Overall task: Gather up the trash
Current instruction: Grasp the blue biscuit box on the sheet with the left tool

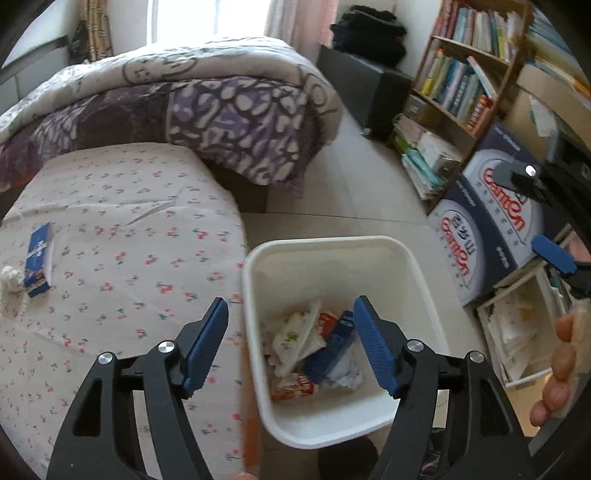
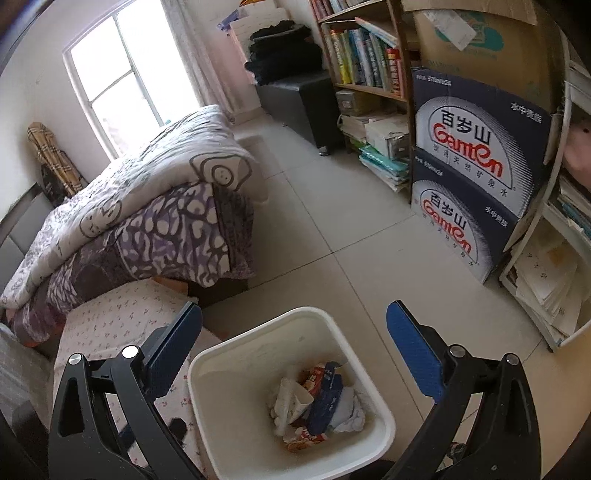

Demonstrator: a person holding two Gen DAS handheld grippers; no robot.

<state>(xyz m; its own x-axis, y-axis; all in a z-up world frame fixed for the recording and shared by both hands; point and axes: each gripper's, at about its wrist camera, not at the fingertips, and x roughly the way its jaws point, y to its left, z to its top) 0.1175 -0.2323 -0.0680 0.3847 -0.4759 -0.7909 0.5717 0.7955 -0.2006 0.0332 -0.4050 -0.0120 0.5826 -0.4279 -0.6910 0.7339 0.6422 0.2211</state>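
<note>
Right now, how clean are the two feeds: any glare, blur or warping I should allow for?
Left wrist: the window is blown out, the bed edge beside the bin smears with motion blur, and the edges bend. Right wrist: sharper, though its window also glares and the fisheye curves the bookshelf.

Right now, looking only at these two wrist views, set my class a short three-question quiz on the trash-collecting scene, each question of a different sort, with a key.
1. True or false: the left gripper is clamped on a wrapper.
2. Multiple choice: where does the white bin stand? A) on the flowered sheet B) on the tiled floor beside the flowered sheet C) on the bookshelf
3. Short answer: name two pieces of trash not yet in the bin.

Key
1. False; both it and the right gripper are open and empty.
2. B
3. The blue packet and the crumpled tissue next to it on the sheet.
</note>
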